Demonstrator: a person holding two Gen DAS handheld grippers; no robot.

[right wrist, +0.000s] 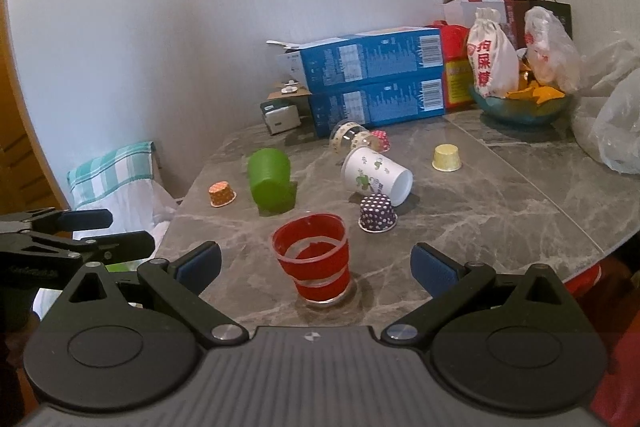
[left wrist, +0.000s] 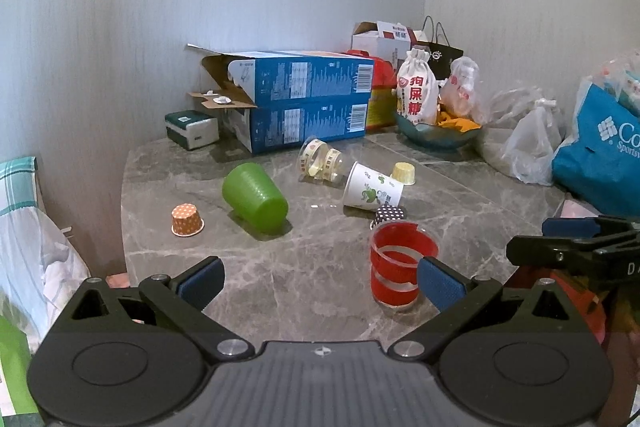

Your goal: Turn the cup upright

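A red-and-clear plastic cup (left wrist: 400, 263) (right wrist: 314, 255) stands upright on the marble table, mouth up. My right gripper (right wrist: 316, 269) is open with the cup between its spread fingers, not touching. My left gripper (left wrist: 320, 285) is open and empty, the cup just beyond its right finger (left wrist: 440, 283). A green cup (left wrist: 256, 197) (right wrist: 270, 181) lies tipped over. A white paper cup with green print (left wrist: 372, 187) (right wrist: 376, 177) lies on its side. A clear cup with tape rolls (left wrist: 320, 159) (right wrist: 350, 139) lies on its side.
Small paper baking cups sit upside down: orange (left wrist: 187, 220), yellow (right wrist: 446, 157), dark dotted (right wrist: 377, 213). Blue boxes (right wrist: 376, 79), a bowl (right wrist: 520, 109) with snack bags and plastic bags (right wrist: 612, 123) line the back and right. The table edge (left wrist: 124, 211) drops at left.
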